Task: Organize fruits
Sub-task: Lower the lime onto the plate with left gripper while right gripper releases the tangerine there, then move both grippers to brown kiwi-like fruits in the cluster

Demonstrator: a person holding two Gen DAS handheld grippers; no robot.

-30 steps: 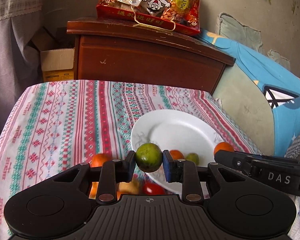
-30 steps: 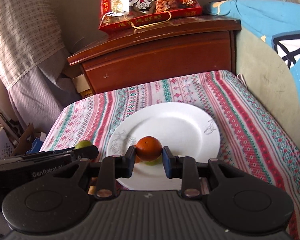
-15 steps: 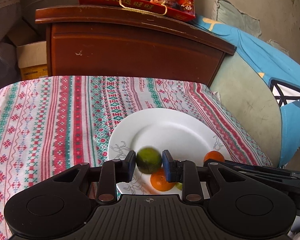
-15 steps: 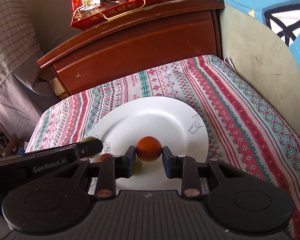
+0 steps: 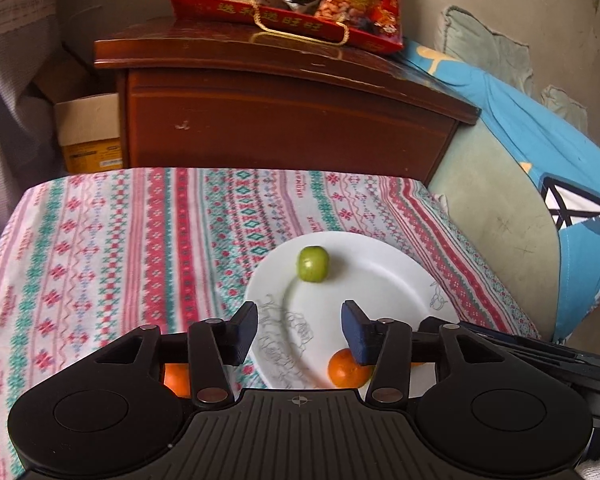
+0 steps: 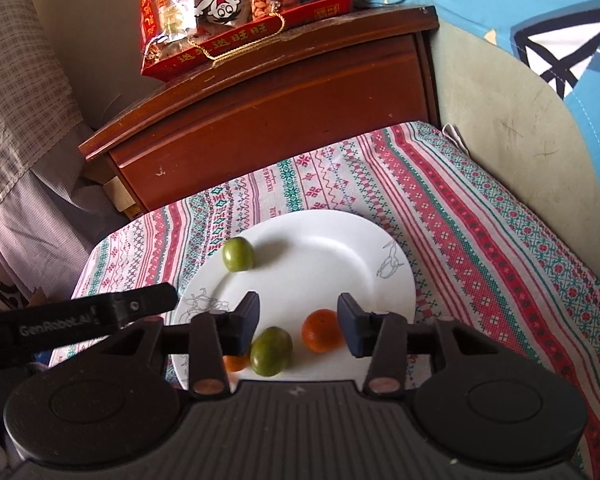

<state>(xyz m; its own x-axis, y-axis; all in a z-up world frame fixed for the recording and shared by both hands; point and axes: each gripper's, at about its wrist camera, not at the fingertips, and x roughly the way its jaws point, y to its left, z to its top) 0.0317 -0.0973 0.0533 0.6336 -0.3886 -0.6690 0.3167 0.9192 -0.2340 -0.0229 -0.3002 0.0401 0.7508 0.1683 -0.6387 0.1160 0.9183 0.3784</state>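
Through my left camera, my left claw (image 5: 299, 330) had just been opening, nothing between its pads; the green fruit (image 5: 313, 263) lay free near the white plate's (image 5: 380, 280) far rim, open cloth leftward. Through my right camera, my right claw (image 6: 298, 322) had just been opening too, the orange (image 6: 321, 330) loose between its pads, a second green fruit (image 6: 271, 351) beside it, the cabinet (image 6: 276, 92) beyond.

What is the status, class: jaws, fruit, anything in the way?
Left gripper and right gripper: jaws just opened, nothing gripped. Green fruit and orange fruit loose on white plate. Nothing in the way.
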